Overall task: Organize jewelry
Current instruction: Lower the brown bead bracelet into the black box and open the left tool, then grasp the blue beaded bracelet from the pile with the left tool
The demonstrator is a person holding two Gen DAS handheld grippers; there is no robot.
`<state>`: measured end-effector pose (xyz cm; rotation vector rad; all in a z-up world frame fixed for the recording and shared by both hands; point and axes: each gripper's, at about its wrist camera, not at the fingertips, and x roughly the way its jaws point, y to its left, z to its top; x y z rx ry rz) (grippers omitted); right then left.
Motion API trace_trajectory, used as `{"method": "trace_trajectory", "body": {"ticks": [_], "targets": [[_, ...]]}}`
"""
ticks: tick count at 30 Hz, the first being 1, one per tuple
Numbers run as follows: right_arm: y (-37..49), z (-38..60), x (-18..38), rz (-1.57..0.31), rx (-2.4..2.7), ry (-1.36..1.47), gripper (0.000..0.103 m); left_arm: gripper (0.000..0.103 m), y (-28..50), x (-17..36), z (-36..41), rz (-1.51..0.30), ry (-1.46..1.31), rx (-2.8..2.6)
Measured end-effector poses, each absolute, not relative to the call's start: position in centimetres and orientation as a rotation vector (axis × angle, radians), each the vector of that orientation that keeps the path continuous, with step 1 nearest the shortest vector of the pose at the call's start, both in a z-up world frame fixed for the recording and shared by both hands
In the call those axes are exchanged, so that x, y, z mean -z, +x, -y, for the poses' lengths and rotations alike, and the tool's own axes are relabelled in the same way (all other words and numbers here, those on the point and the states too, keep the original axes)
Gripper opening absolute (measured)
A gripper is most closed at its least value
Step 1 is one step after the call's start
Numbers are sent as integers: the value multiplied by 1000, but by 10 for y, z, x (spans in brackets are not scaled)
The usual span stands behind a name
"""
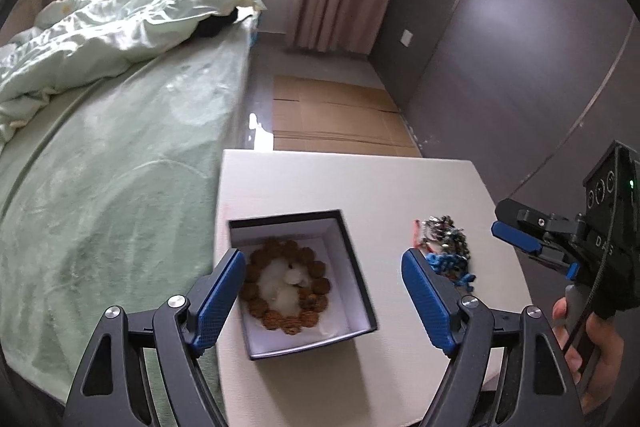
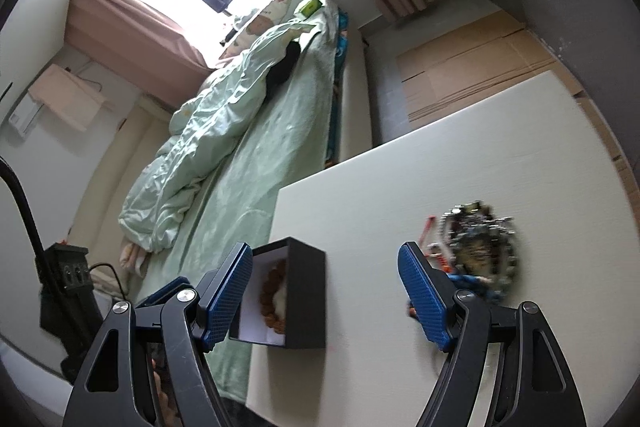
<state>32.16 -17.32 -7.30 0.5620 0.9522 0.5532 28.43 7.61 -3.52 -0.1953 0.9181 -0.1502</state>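
A black box [image 1: 360, 291] with a white lining stands open on the white table [image 1: 340, 183]. In it lies a brown bead bracelet [image 1: 316, 285] around a white piece [image 1: 284, 287]. My left gripper [image 1: 323, 255] is open over the box with nothing between its fingers. To the right lies a tangled pile of metal jewelry [image 1: 444, 239] with a blue piece [image 1: 448, 265]. My right gripper [image 2: 325, 247] is open and empty, between the box [image 2: 306, 291] and the pile [image 2: 476, 247]. It also shows as the right gripper [image 1: 516, 235] at the left wrist view's right edge.
A bed with a green sheet [image 1: 120, 167] and a rumpled quilt runs along the table's left side. Flattened cardboard [image 1: 332, 115] lies on the floor beyond the table, by a grey wall. A hand [image 1: 592, 343] holds the right gripper's handle.
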Motion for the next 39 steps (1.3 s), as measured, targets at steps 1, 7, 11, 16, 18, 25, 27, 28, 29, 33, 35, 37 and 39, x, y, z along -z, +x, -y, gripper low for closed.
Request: {"method": "trace_trajectory", "body": {"ticks": [1, 7, 11, 16, 18, 25, 27, 28, 29, 33, 35, 37, 39], "targets": [[321, 177, 73, -953, -547, 560, 76, 81, 285, 36, -73, -920, -190, 154], [319, 200, 75, -961, -495, 554, 76, 81, 289, 42, -48, -933, -169, 191], [318, 216, 78, -963, -467, 558, 76, 81, 293, 45, -31, -940, -170, 228], [315, 233, 80, -965, -439, 560, 76, 81, 301, 57, -7, -978, -206, 288], [314, 238, 81, -966, -430, 563, 76, 81, 303, 62, 2, -989, -206, 303], [310, 255, 83, -965, -396, 557, 75, 81, 317, 81, 32, -1038, -206, 331], [309, 260, 85, -969, -387, 558, 75, 79, 322, 86, 40, -1051, -196, 327], [309, 261, 86, -971, -382, 556, 75, 77, 324, 89, 41, -1057, -192, 324], [309, 262, 87, -973, -376, 553, 75, 75, 327, 93, 45, -1072, -190, 320], [307, 268, 89, -980, -361, 544, 74, 64, 334, 107, 52, -1113, -184, 302], [306, 269, 92, -989, -351, 535, 72, 62, 337, 116, 54, -1129, -190, 303], [304, 270, 95, -1002, -341, 526, 69, 61, 338, 126, 55, -1141, -203, 316], [302, 270, 99, -1016, -329, 511, 68, 54, 340, 137, 56, -1171, -224, 344]]}}
